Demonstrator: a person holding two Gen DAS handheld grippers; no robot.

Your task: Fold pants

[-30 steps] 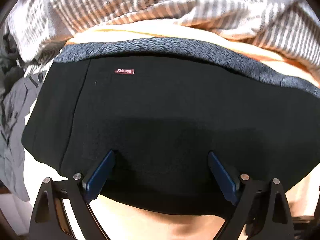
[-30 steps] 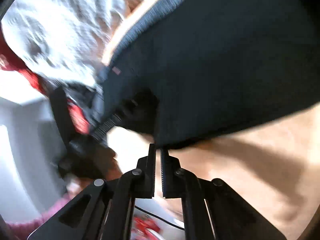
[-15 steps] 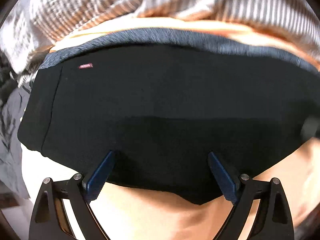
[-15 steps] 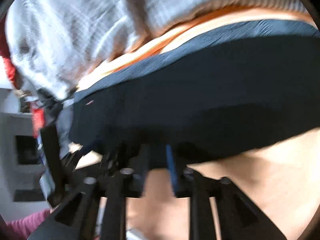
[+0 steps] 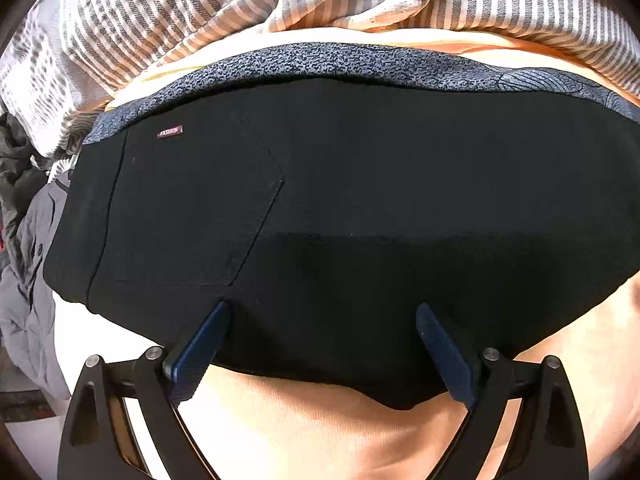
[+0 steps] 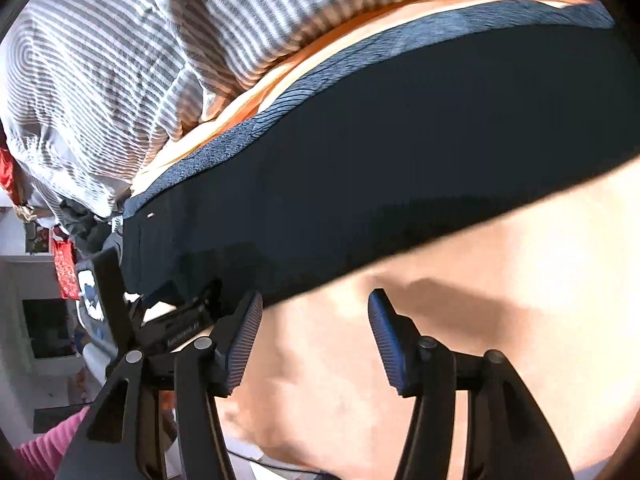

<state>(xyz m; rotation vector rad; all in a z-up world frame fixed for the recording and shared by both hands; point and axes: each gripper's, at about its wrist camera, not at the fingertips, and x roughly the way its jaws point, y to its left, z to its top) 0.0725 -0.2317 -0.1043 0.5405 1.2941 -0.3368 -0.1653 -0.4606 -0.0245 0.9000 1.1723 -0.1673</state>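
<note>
The black pants [image 5: 340, 208] lie flat on the peach sheet [image 5: 320, 432], near a striped blanket [image 5: 240, 4]. The left gripper [image 5: 320, 344] and right gripper [image 6: 316, 332] are wide apart, holding nothing. The pants look soft and floppy. The near edge looks best to pinch.

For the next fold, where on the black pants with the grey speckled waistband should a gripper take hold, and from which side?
Probably the near folded edge of the black pants, approached low from the camera side. That edge lies flat on the peach sheet and bulges toward the open left gripper, so one finger could slide under it. The grey speckled waistband lies farther off, beside the striped blanket.
</note>
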